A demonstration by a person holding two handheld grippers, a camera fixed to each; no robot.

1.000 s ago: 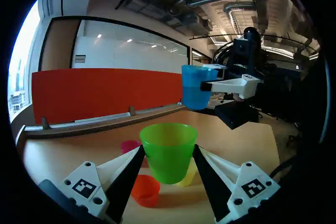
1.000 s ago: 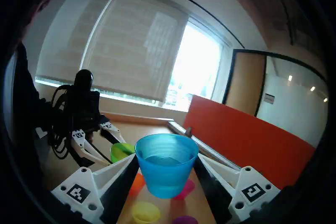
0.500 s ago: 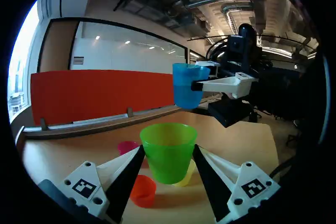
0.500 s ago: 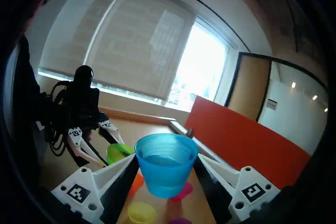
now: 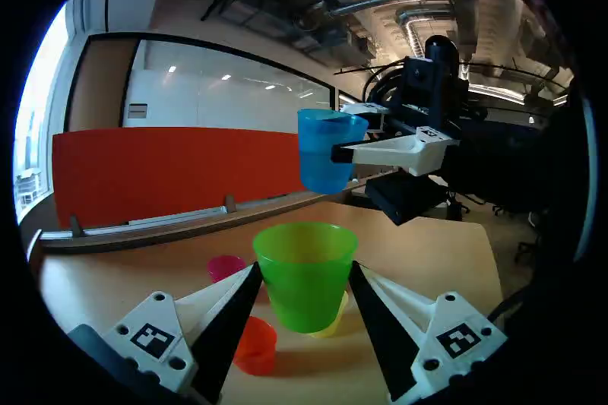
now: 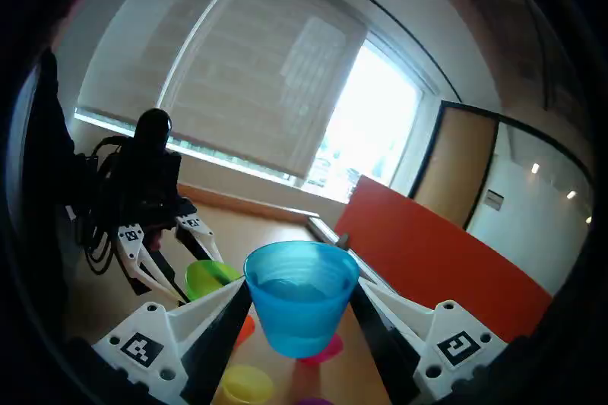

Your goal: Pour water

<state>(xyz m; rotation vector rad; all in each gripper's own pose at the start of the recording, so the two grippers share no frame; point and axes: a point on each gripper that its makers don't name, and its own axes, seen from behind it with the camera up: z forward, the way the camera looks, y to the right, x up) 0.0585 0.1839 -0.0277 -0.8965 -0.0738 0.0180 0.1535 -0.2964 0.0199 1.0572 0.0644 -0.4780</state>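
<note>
Upright blue cup (image 6: 302, 306) (part-full), green cup (image 5: 305, 283)

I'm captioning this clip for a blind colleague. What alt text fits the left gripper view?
The left gripper grips an upright green plastic cup above a light wooden table; farther off and higher, the right gripper holds an upright translucent blue plastic cup. A small pink cup, an orange cup and a yellow cup stand on the table below.

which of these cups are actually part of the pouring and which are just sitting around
In the job:
- blue cup, holding water, gripped by the right gripper
- green cup, gripped by the left gripper, lower than the blue one

Just lying about:
- pink cup, orange cup and yellow cup, standing on the table
</note>
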